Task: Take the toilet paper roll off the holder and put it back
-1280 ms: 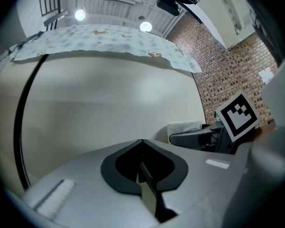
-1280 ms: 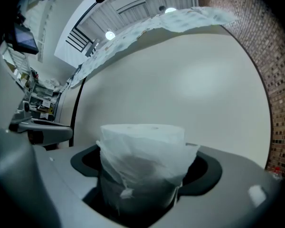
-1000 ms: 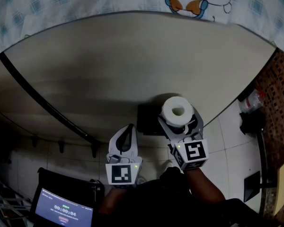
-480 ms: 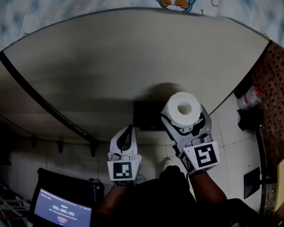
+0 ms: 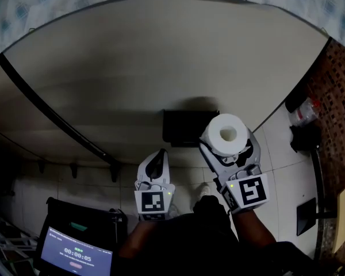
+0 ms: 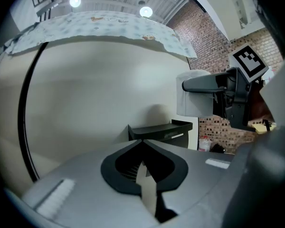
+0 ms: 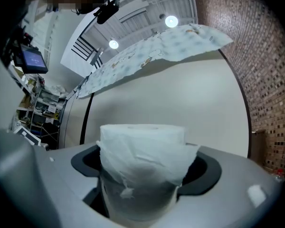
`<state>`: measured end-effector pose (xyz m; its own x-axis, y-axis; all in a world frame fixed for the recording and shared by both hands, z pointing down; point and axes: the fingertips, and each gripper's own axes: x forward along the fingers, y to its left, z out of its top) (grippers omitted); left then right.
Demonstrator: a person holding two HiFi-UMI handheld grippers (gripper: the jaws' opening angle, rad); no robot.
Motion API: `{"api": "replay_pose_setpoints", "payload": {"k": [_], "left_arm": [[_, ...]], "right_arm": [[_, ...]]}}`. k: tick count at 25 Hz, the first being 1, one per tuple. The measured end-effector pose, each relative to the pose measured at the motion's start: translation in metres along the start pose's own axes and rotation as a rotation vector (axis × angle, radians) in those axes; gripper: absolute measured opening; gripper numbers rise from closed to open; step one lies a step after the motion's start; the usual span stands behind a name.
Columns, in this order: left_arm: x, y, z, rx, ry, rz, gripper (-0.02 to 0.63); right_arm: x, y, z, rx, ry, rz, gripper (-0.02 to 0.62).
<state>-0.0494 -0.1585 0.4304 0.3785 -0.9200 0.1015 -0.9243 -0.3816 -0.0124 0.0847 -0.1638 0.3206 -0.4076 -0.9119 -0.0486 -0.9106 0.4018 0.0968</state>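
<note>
The toilet paper roll [image 7: 142,151] stands upright in the right gripper [image 5: 229,148], whose wide-spread jaws clamp its sides. Light and squashy, it is probably best held gently across the wound body, not by the loose front sheet. The black holder [image 5: 184,128], just ahead-left of that gripper, shows nothing in it; the left gripper [image 5: 156,164] is pressed together, empty.
</note>
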Motion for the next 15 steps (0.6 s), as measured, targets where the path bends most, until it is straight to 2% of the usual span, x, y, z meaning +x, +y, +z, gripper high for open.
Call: {"api": "replay_pose_setpoints", "payload": {"k": [7,10,13,15], "left_arm": [[0.008,-0.003,-0.035,-0.001,0.075,-0.029,0.018],[0.011,-0.011,-0.039,0.010,0.098,-0.044,0.055],[0.015,-0.021,-0.046,0.024,0.142,-0.052,0.056],[0.020,-0.025,-0.053,0.025,0.182,-0.062,0.109]], "right_arm": [[-0.006,0.008,-0.008,0.010,0.017,-0.007,0.456],[-0.013,0.004,-0.006,0.006,0.015,-0.016,0.456],[-0.023,-0.001,0.000,0.010,0.002,-0.018,0.456],[-0.027,-0.005,0.000,0.009,0.006,-0.023,0.456]]}}
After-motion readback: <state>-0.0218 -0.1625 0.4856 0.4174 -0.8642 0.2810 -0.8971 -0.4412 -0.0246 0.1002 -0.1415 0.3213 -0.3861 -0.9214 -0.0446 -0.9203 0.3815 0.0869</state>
